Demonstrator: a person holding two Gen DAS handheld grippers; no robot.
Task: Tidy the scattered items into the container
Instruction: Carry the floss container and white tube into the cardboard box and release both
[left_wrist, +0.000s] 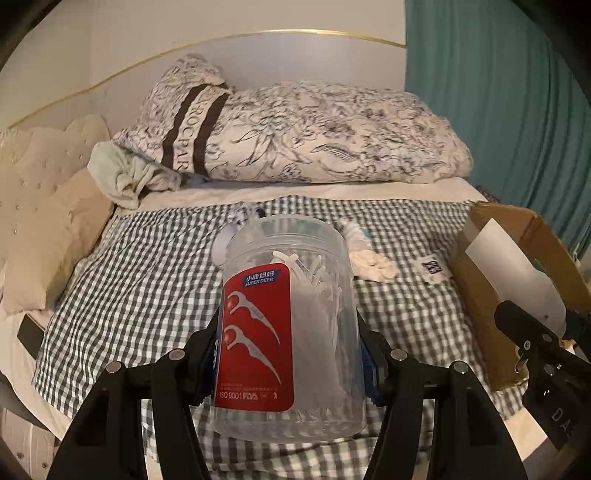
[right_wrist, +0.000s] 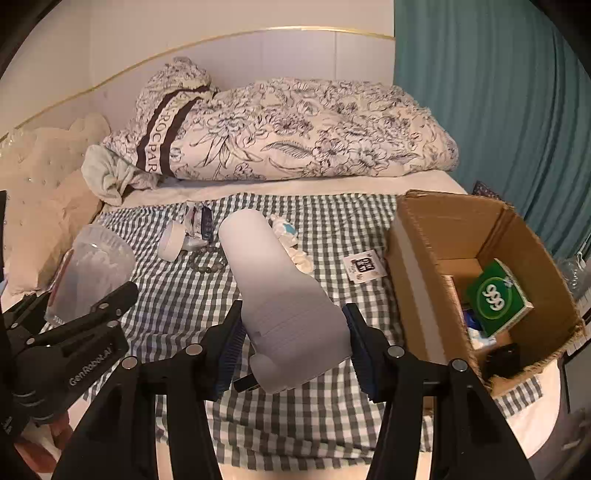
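My left gripper (left_wrist: 290, 354) is shut on a clear floss-pick jar (left_wrist: 288, 317) with a red label, held above the checked cloth; the jar also shows at the left of the right wrist view (right_wrist: 92, 269). My right gripper (right_wrist: 293, 350) is shut on a white cylindrical bottle (right_wrist: 273, 288), held above the cloth left of the open cardboard box (right_wrist: 417, 258). The box holds a green packet (right_wrist: 498, 299) and other small items. The box also shows at the right of the left wrist view (left_wrist: 476, 280).
On the checked cloth (right_wrist: 177, 295) lie a small white jar (right_wrist: 171, 242), a bead bracelet (right_wrist: 207, 260), a dark packet (right_wrist: 205, 221), a white-and-blue tube (right_wrist: 286, 230) and a tag (right_wrist: 364, 269). A floral duvet (right_wrist: 295, 129) and pillows (right_wrist: 40, 206) lie behind.
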